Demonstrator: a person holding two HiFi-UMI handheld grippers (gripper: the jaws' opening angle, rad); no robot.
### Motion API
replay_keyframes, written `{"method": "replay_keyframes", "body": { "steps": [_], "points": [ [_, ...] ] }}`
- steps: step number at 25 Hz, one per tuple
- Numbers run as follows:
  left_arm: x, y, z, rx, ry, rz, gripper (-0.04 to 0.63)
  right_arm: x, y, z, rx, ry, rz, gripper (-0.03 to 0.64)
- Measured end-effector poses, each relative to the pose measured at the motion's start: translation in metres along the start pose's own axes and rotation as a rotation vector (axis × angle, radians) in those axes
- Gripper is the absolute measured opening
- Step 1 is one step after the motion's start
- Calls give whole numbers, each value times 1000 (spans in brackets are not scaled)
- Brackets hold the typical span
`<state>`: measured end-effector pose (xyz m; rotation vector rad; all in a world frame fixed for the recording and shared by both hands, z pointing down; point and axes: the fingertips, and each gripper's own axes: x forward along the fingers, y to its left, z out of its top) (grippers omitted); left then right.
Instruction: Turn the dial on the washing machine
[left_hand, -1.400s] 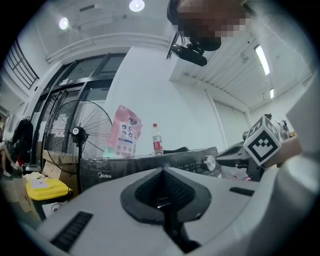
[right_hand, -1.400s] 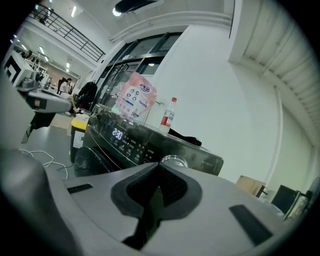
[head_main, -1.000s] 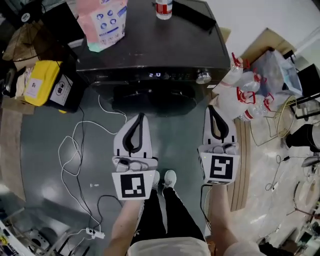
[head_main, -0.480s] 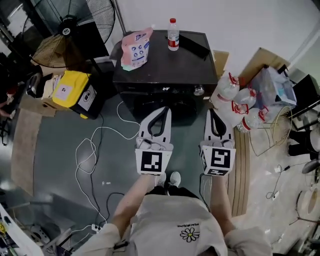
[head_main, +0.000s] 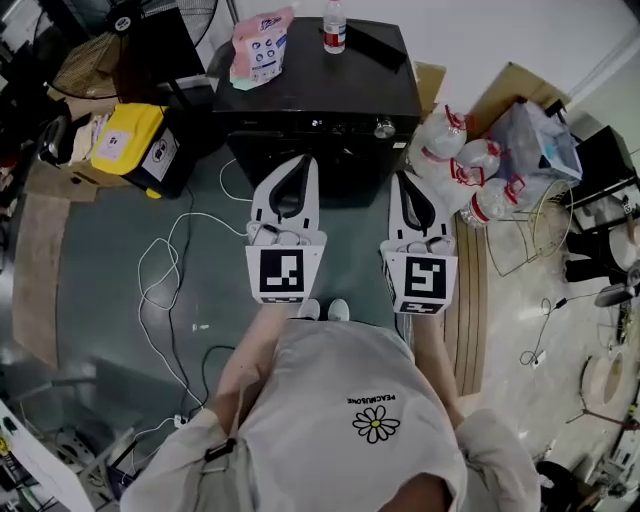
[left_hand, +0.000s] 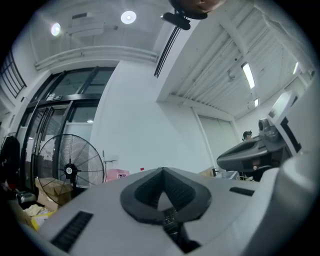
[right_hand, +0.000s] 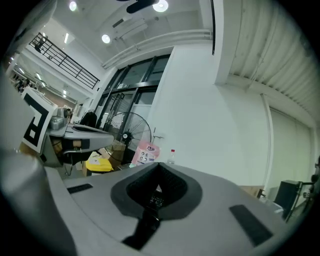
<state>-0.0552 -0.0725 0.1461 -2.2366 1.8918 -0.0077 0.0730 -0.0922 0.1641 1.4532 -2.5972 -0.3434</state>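
The black washing machine (head_main: 310, 85) stands at the top of the head view, its silver dial (head_main: 383, 128) at the right end of the front panel. My left gripper (head_main: 303, 162) is shut and empty, held in front of the machine's door and left of the dial. Just below the dial, and apart from it, my right gripper (head_main: 402, 180) is also shut on nothing. In the left gripper view the jaws (left_hand: 161, 172) meet at their tips against the far wall. The right gripper view shows the same closed tips (right_hand: 159, 165), pointing above the machine.
A pink bag (head_main: 258, 45) and a water bottle (head_main: 334, 30) stand on the machine's top. A yellow-and-black box (head_main: 130, 145) sits to its left, bagged large bottles (head_main: 465, 165) to its right. White cable (head_main: 170, 290) loops over the floor. A standing fan (left_hand: 70, 167) is at the far left.
The head view has pulled back and up, so the machine looks smaller and farther. Both grippers stay shut and side by side in front of it.
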Motion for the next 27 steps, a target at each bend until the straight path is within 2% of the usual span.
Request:
{"method": "replay_keyframes", "body": {
  "steps": [12, 27],
  "points": [
    [-13, 13, -3, 2, 19, 31, -2, -8, 8, -7, 40, 1, 4, 3],
    [-16, 20, -11, -15, 47, 21, -2, -10, 22, -15, 63, 19, 15, 3]
  ]
}}
